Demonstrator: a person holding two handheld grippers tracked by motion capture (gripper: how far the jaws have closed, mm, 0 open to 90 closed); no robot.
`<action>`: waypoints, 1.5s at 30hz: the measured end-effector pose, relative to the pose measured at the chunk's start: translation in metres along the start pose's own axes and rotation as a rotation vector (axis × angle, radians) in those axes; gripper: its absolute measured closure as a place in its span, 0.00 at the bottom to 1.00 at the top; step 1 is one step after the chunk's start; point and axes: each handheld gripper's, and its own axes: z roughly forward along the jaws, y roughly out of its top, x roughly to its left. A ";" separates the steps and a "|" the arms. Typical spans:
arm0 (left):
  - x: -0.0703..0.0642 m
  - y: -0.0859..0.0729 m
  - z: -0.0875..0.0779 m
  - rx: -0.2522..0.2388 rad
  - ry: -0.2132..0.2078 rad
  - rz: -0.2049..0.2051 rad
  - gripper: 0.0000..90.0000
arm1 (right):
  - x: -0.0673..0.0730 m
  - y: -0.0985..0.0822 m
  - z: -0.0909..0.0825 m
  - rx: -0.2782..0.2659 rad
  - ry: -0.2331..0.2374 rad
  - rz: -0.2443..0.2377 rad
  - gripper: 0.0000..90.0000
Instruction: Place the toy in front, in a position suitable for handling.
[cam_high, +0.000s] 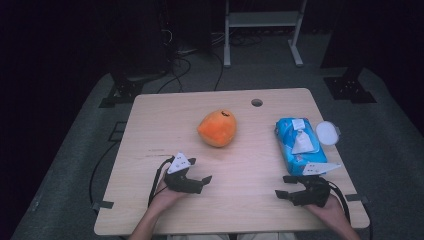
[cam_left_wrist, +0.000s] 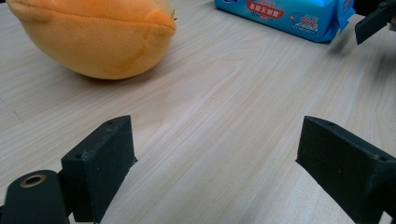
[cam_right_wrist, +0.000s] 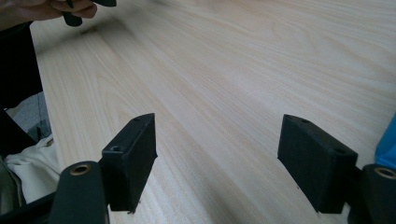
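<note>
The orange plush fruit (cam_high: 217, 128) lies mid-surface, with the blue wipes pack (cam_high: 298, 145) well to its right, its lid (cam_high: 327, 133) flipped open. Nothing is grasped yet; this looks like the approach stage. Next, a gripper must likely reach forward. The left gripper (cam_high: 199, 180) and right gripper (cam_high: 284, 187) hover near the front edge, jaws wide, empty.

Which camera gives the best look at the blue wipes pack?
The high view: the whole blue wipes pack lies in sight on the table. The left gripper view catches one printed side; the right gripper view shows a blue sliver.
</note>
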 end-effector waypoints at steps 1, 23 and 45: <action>0.000 0.001 0.000 0.001 0.001 0.006 0.12 | 0.000 0.000 0.000 -0.003 0.000 -0.003 0.30; 0.036 0.059 0.009 -0.121 0.111 -0.002 0.12 | -0.001 0.013 0.020 0.021 0.027 -0.015 0.30; 0.066 0.098 0.080 -0.118 0.143 -0.055 0.12 | -0.001 0.019 0.013 -0.004 0.023 -0.032 0.31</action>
